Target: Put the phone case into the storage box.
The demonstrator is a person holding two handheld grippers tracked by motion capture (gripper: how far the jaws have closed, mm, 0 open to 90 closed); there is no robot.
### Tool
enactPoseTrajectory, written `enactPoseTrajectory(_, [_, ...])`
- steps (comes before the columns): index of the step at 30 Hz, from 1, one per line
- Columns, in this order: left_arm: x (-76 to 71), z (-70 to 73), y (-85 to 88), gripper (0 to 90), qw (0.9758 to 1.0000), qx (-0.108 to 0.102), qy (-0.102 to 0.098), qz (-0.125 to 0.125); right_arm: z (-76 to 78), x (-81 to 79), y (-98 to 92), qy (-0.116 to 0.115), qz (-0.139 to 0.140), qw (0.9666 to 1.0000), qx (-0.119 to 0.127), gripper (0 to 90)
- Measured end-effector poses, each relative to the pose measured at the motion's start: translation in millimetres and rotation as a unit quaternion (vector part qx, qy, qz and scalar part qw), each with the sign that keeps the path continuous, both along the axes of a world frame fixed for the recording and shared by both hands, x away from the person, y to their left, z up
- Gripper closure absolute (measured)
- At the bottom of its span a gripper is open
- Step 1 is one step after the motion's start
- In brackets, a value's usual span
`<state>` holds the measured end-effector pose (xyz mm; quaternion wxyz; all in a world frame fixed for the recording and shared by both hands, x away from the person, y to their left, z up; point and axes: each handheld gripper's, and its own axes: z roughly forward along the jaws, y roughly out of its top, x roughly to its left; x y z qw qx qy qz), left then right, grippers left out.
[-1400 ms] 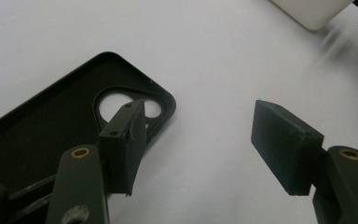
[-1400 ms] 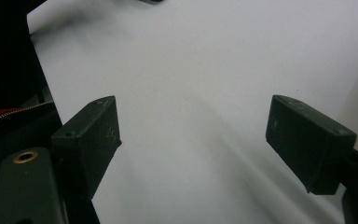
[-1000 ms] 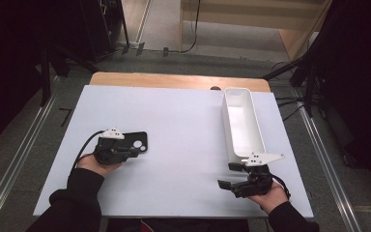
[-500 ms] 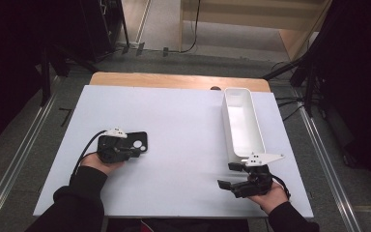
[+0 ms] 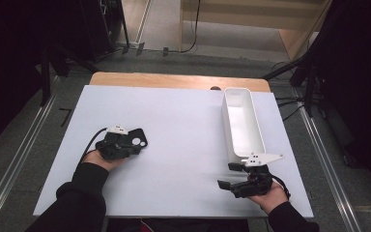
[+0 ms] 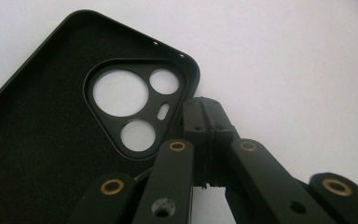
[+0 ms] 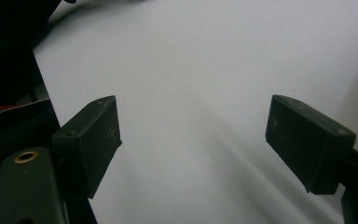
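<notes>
Left tongs (image 6: 204, 122) we see pinched shut, seemingly on the edge of the phone case (image 6: 51, 121), which lies flat just left of their tips. Our right tongs (image 7: 193, 140) stand wide, with a white bin (image 5: 244, 123) just beyond.

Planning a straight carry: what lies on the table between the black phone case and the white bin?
Nothing: in the high view, bare white table separates the phone case from the bin.

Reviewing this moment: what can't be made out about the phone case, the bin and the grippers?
- Phone case: left gripper view's frame edge cuts off its lower part; its own body hides its outer face.
- White bin: high view, near wall hides some floor.
- Left gripper: high view, pads too small.
</notes>
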<state>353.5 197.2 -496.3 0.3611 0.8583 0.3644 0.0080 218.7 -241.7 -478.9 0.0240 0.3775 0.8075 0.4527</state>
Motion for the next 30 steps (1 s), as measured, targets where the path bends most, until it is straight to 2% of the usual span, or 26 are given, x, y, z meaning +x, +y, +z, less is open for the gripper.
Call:
enactPoseTrajectory(8, [9.3,-1.4,-0.7,89.4,0.9999,-0.007,-0.003,0.014,-0.1,0.1,0.2,0.001,-0.001,1.0000,0.000,16.3])
enactPoseTrajectory(10, [11.7,-1.0,-0.3,89.4,0.9999,-0.002,-0.002,0.015,-0.1,0.2,0.2,0.001,0.000,1.0000,0.000,16.3])
enactPoseTrajectory(20, [19.1,-2.3,1.7,89.3,0.9996,-0.005,-0.007,0.027,-0.5,0.5,0.4,0.002,0.001,1.0000,-0.001,16.3])
enactPoseTrajectory(26, [20.0,-1.8,3.5,89.0,0.9994,-0.013,0.003,0.032,-0.6,0.4,0.2,0.002,0.001,1.0000,0.000,16.3])
enactPoseTrajectory(28, [19.1,1.9,5.7,85.3,0.9991,-0.029,0.001,0.030,-0.5,0.3,0.0,0.003,0.000,1.0000,0.001,16.3])
enactPoseTrajectory(30, [18.0,4.4,6.5,83.9,0.9991,-0.033,-0.001,0.028,-0.5,0.4,-0.1,0.002,0.000,1.0000,0.001,16.4])
